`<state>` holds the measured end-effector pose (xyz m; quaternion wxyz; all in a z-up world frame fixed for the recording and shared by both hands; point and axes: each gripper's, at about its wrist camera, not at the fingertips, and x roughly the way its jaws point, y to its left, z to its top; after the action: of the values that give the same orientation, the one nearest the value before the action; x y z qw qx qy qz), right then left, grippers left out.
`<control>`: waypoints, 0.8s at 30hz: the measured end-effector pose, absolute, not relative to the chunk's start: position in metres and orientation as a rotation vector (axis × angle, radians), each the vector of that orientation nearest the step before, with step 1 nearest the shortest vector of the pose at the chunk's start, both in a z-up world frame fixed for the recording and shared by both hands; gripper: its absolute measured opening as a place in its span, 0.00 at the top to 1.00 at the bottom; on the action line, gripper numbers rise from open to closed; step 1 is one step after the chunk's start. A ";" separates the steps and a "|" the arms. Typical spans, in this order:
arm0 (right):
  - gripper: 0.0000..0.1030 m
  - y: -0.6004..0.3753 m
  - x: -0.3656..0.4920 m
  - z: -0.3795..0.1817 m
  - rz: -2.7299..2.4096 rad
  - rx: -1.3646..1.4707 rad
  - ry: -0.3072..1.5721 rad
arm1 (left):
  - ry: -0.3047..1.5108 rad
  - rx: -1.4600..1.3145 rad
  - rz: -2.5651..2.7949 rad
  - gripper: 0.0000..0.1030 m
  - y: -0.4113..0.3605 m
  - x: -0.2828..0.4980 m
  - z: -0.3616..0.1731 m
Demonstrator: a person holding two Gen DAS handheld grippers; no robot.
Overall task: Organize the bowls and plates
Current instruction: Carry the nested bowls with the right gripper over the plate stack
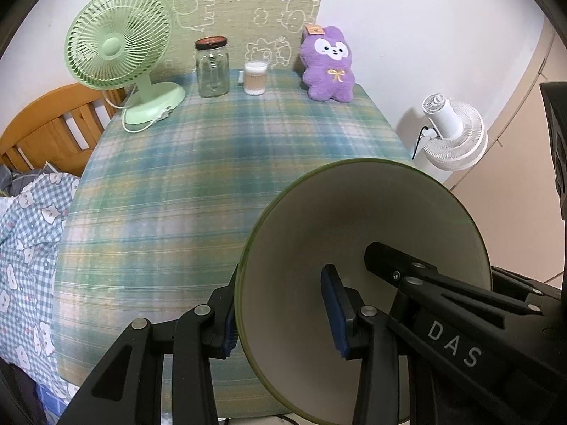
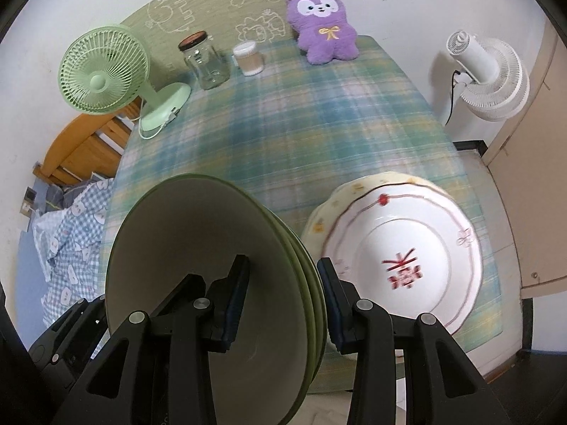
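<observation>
A stack of green bowls (image 2: 198,241) with pale insides hangs tilted above the plaid table, held from both sides. My left gripper (image 1: 281,322) is shut on the stack's left rim, one pad outside the wall and one inside the top bowl (image 1: 354,219). My right gripper (image 2: 285,304) is shut on the opposite rim, its left pad inside and its right pad outside. In the left wrist view, one of the right gripper's fingers (image 1: 389,262) reaches into the bowl. A white plate with a red character (image 2: 407,248) lies on a yellowish plate (image 2: 354,187) at the table's near right.
At the table's (image 1: 212,177) far edge stand a green fan (image 1: 117,49), a glass jar (image 1: 212,67), a small lidded cup (image 1: 255,78) and a purple plush (image 1: 327,63). A white fan (image 1: 453,131) stands off the right side. A bed with a checked cover (image 1: 32,248) lies left.
</observation>
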<state>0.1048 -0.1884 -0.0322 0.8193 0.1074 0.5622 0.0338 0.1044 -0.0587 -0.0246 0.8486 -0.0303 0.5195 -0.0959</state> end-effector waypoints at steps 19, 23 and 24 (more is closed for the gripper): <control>0.58 -0.277 0.115 -0.050 0.038 0.235 1.240 | 1.140 -0.068 -0.218 0.61 -0.151 0.118 -0.041; 0.58 -0.291 0.118 -0.061 0.036 0.227 1.269 | 1.171 -0.076 -0.213 0.61 -0.165 0.121 -0.051; 0.58 -0.293 0.119 -0.063 0.035 0.227 1.274 | 1.179 -0.079 -0.211 0.61 -0.169 0.122 -0.054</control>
<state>0.1191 -0.2931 -0.0629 0.7977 0.1059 0.5935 0.0165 0.1221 -0.1689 -0.0539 0.8252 -0.0370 0.5549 -0.0993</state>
